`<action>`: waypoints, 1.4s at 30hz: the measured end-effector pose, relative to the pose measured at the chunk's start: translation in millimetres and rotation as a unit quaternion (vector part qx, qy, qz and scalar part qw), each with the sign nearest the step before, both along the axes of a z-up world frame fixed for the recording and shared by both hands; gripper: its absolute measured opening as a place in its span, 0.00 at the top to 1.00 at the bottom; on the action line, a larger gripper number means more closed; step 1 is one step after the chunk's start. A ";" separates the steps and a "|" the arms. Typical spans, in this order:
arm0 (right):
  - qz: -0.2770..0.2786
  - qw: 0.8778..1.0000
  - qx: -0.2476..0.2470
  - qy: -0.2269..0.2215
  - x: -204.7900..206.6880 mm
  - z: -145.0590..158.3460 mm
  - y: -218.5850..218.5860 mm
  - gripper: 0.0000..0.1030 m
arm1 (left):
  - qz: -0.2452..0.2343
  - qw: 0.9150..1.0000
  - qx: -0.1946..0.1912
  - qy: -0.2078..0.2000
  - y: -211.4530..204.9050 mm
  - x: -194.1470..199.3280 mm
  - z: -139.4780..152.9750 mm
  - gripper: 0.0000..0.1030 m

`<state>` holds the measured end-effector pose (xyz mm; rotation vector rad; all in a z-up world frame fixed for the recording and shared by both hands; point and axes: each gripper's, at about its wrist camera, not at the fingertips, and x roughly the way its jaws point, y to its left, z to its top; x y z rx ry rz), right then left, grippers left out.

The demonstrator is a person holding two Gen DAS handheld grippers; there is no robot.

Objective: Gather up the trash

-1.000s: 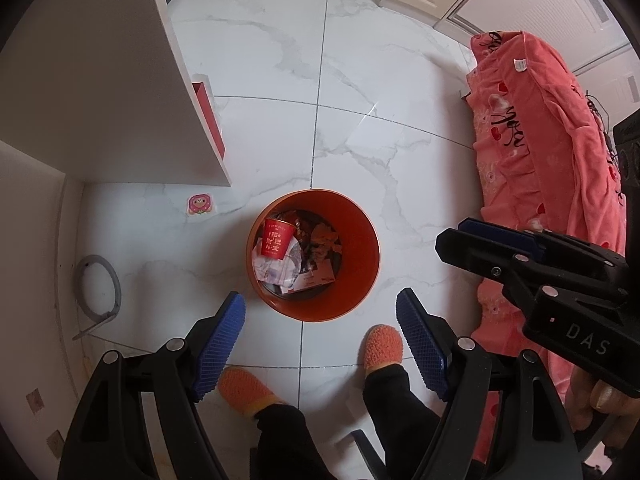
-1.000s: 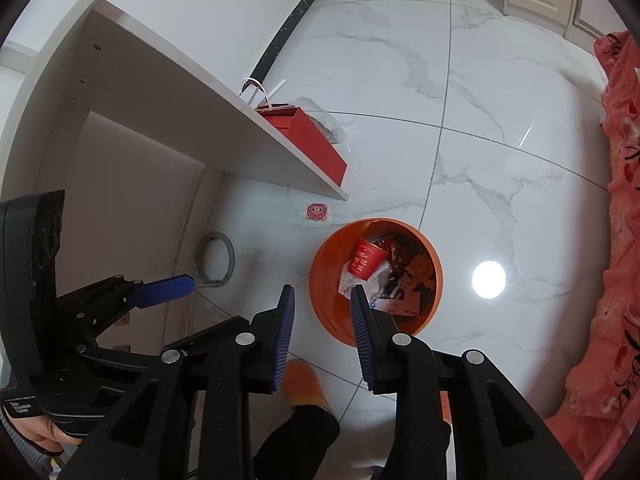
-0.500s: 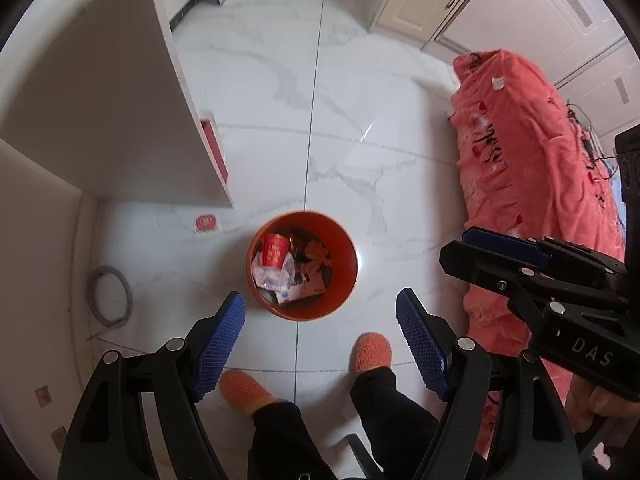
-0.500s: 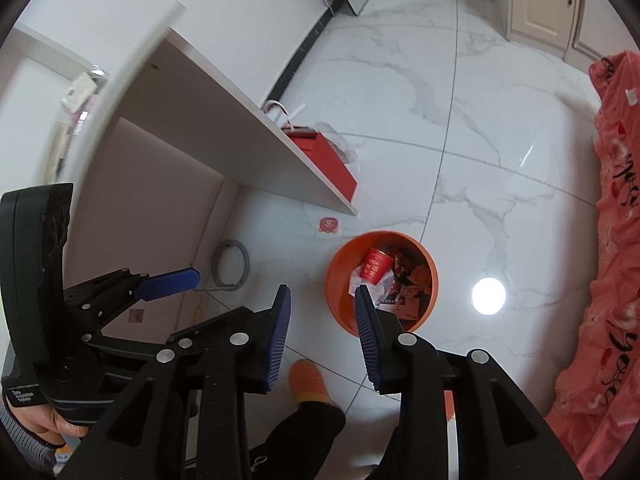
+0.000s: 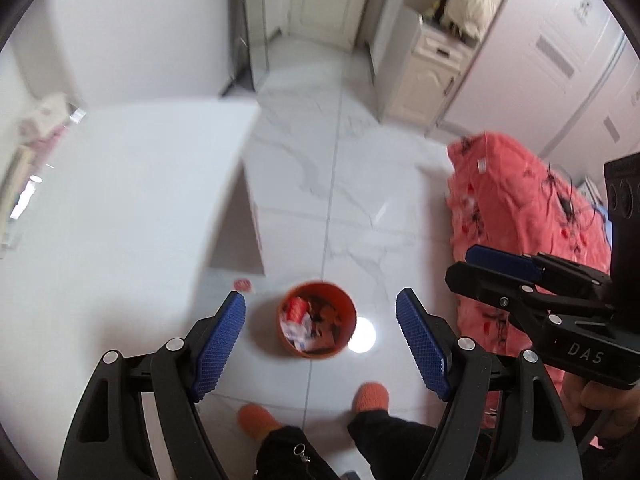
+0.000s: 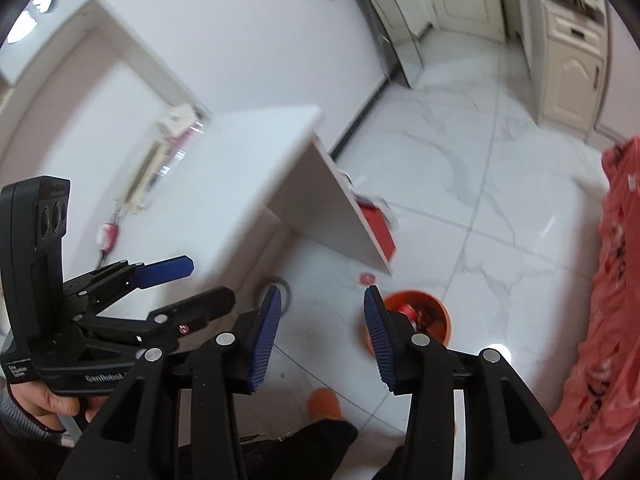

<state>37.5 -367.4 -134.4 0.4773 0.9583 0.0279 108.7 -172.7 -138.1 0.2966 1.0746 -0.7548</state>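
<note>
Looking down past the left tongs (image 5: 320,344), blue pads standing wide apart with nothing between them. Framing the orange bin (image 5: 317,321) on the marble floor (image 5: 340,208), at twelve o'clock from two orange slippers (image 5: 370,396). Holding trash (image 5: 304,322) inside: a red cup and crumpled paper, the rest too blurred to name. Right tongs (image 6: 322,336) opening, gap empty, right pad covering the bin's left rim in the right wrist view. Worktop (image 5: 120,208) spreading at nine o'clock, smeared by blur, things along its far edge unreadable. Pink bedding (image 5: 520,216) running off frame at three o'clock. Small red sticker (image 5: 242,283) lying at ten o'clock of the bin.
</note>
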 end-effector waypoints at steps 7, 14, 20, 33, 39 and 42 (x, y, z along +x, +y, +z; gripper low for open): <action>0.023 0.995 -0.031 -0.094 -6.4 73.5 39.1 0.47 | 0.069 0.994 -0.034 -0.084 43.5 -14.0 60.4 0.13; 0.074 0.986 -0.029 -0.147 -0.3 114.5 78.3 0.47 | 0.126 0.981 -0.035 -0.140 86.6 -26.6 94.6 0.13; 0.093 0.973 -0.047 -0.204 -8.7 156.8 115.1 0.32 | 0.192 0.958 -0.033 -0.212 121.6 -44.0 130.5 0.07; 0.124 0.950 -0.084 -0.273 -27.4 200.2 156.1 0.05 | 0.290 0.914 -0.058 -0.278 170.3 -71.4 165.7 0.06; 0.133 0.948 -0.085 -0.276 -27.9 201.1 163.5 0.05 | 0.307 0.905 -0.053 -0.288 176.9 -81.5 169.7 0.06; 0.139 0.948 -0.084 -0.274 -26.3 201.4 165.9 0.05 | 0.314 0.903 -0.048 -0.287 179.6 -83.1 169.3 0.06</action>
